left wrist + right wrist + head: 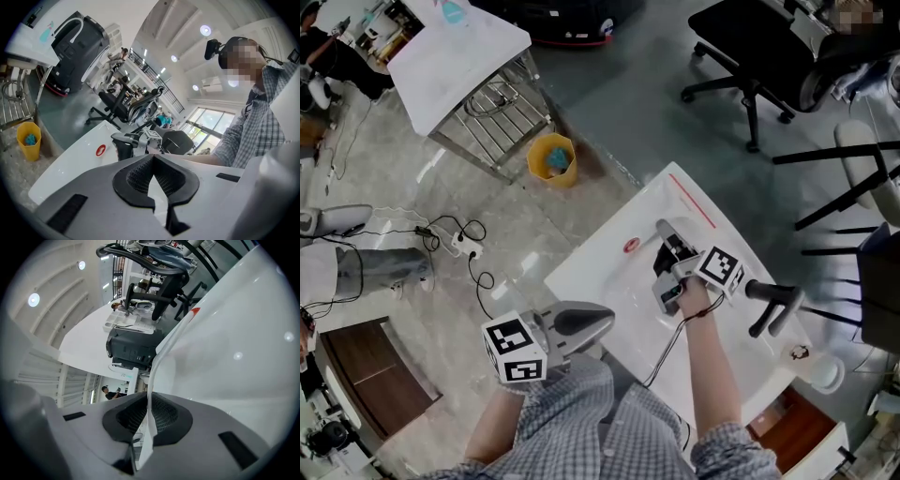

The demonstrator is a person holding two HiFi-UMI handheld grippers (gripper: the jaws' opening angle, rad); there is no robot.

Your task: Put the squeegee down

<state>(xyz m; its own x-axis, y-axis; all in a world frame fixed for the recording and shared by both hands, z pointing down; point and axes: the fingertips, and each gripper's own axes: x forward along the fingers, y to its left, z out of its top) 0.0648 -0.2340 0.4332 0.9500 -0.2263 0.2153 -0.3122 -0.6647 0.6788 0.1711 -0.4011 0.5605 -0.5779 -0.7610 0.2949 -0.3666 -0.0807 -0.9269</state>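
My right gripper (pixel 672 256) hovers low over the white table (pixel 609 272), shut on the squeegee (pixel 663 231). The squeegee's grey end sticks out past the jaws toward the table's far side. In the right gripper view the squeegee (pixel 153 373) shows edge-on as a thin pale strip pinched between the dark pads, with the tabletop (pixel 234 357) close on the right. My left gripper (pixel 602 320) stays at the table's near-left edge, jaws together with nothing in them. From the left gripper view the right gripper (pixel 140 142) appears across the table beyond the shut left gripper (pixel 153 160).
A small red ring (pixel 632 246) lies on the table left of the right gripper. A black T-shaped handle (pixel 773 306) lies at its right. On the floor are a yellow bucket (pixel 551 157), a metal rack (pixel 492 117), cables (pixel 459 239) and a black office chair (pixel 750 56).
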